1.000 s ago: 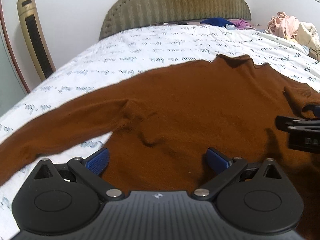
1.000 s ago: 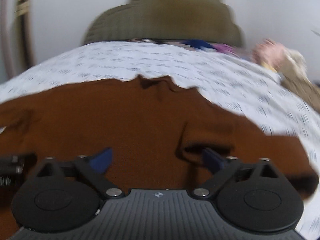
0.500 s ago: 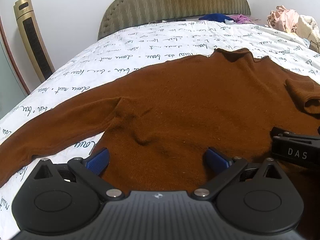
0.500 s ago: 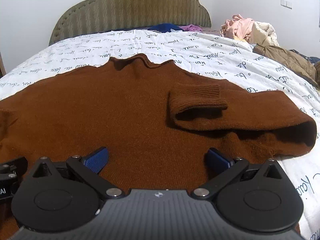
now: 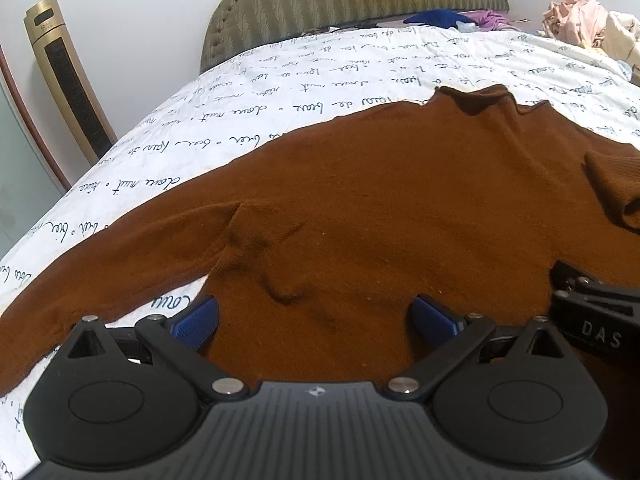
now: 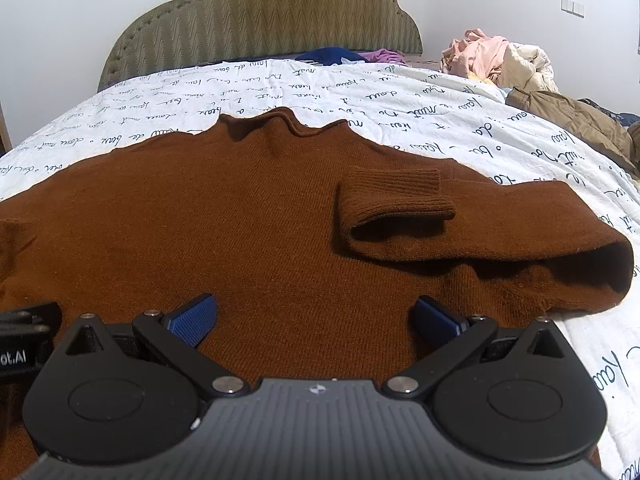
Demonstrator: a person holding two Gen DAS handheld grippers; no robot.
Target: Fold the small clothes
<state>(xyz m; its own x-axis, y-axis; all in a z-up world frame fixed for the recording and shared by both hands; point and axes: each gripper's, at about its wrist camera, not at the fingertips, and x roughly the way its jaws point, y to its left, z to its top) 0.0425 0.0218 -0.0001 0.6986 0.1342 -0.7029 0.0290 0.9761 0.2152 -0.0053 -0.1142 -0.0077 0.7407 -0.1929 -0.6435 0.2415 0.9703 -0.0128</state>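
- Looking early-stage: brown sweater flat on bed, right sleeve folded in, left sleeve not yet.
- Left gripper, right gripper: jaws wide, holding nothing.

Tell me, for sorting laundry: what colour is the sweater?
Rust brown sweater, plain knit, clearest in the right wrist view.

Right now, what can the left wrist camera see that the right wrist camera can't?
Only the left wrist view shows the gold tower fan by the wall and the sweater's long left sleeve stretched out flat.

Only the right wrist view shows the whole right sleeve folded back over the sweater's body, plus the tan jacket at the bed's edge.

Both show the brown sweater, the white bedspread with writing, the headboard, and open grippers: left gripper, right gripper.
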